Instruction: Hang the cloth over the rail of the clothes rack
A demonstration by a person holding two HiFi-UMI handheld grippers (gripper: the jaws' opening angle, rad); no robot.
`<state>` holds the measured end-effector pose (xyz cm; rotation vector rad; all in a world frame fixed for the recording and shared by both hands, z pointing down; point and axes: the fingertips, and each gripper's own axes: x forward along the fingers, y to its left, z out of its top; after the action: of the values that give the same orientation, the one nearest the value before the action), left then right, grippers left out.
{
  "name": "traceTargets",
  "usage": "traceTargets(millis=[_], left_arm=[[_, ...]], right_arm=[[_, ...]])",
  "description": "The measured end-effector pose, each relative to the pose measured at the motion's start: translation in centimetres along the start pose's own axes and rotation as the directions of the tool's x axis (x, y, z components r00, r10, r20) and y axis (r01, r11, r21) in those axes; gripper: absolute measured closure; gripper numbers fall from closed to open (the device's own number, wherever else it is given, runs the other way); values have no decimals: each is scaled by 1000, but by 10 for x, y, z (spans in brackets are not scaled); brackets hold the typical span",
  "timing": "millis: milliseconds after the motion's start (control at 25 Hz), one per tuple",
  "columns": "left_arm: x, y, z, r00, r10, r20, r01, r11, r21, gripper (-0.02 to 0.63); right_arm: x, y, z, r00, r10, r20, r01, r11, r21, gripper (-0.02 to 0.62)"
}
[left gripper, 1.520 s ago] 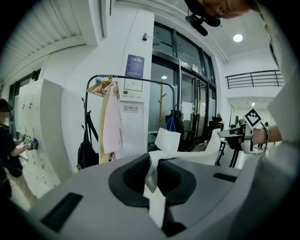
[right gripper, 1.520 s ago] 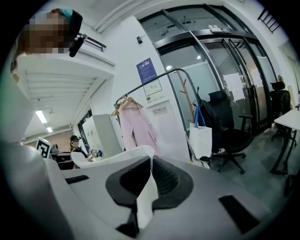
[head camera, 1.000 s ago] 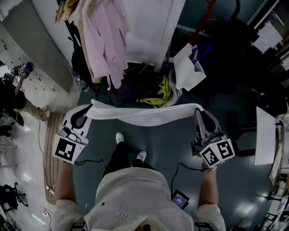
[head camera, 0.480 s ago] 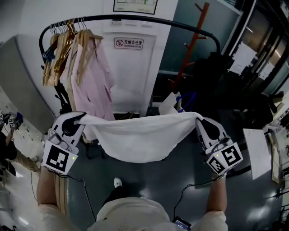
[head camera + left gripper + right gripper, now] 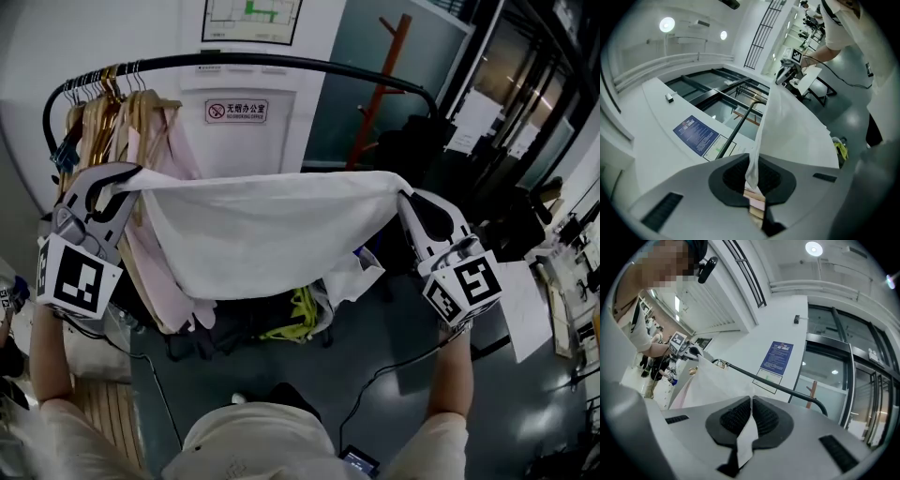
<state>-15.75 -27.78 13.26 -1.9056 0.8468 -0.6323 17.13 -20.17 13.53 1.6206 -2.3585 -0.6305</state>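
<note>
A white cloth (image 5: 253, 230) hangs spread between my two grippers, sagging in the middle, just below and in front of the black rail (image 5: 281, 64) of the clothes rack. My left gripper (image 5: 127, 178) is shut on the cloth's left corner (image 5: 752, 171). At the other end my right gripper (image 5: 401, 195) is shut on the right corner (image 5: 749, 427). The rail (image 5: 773, 387) also shows beyond the jaws in the right gripper view, and as a dark bar (image 5: 736, 131) in the left gripper view. The cloth does not touch the rail.
Wooden hangers with pink and beige garments (image 5: 141, 159) fill the rail's left end. An orange coat stand (image 5: 375, 89) rises behind the rack on the right. Bags and a yellow item (image 5: 295, 319) lie under the rack. A white wall with signs (image 5: 236, 111) stands behind.
Both grippers have risen with the cloth from low over the floor to just under the rail. The cloth has spread out from a narrow band into a wide hanging sheet.
</note>
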Motion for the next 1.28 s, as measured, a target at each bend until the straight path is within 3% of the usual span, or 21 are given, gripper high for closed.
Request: traceTargets(millis=[160,320,480,680,800,1000,1280], left_arm=[[26,17,-12,998,8,-59,-6,1000,27,591],[57,41,-16,991,70,-111,-63,996,58,591],[88,66,-8,981,119,-151,-103,989,105,591],[121,98,2,961,171,-217,-134,975,175,591],[131,120,8,938,240,-251,-190,960,205,591],[140,144,18,918,318,-236,-266,937,227,591],[153,183,7,912,339,-231,-276,924,266,591]], right_arm=[[25,-27,14,1000,7,9,-6,998,-57,569],[55,-58,22,998,-16,59,25,989,-149,569],[84,-97,25,994,23,110,-3,985,-173,569],[116,-143,30,988,79,131,-49,974,-223,569],[135,-167,43,979,115,171,-76,973,-219,569],[149,-188,52,971,110,215,-64,976,-210,569],[177,-198,81,976,67,207,-9,963,-270,569]])
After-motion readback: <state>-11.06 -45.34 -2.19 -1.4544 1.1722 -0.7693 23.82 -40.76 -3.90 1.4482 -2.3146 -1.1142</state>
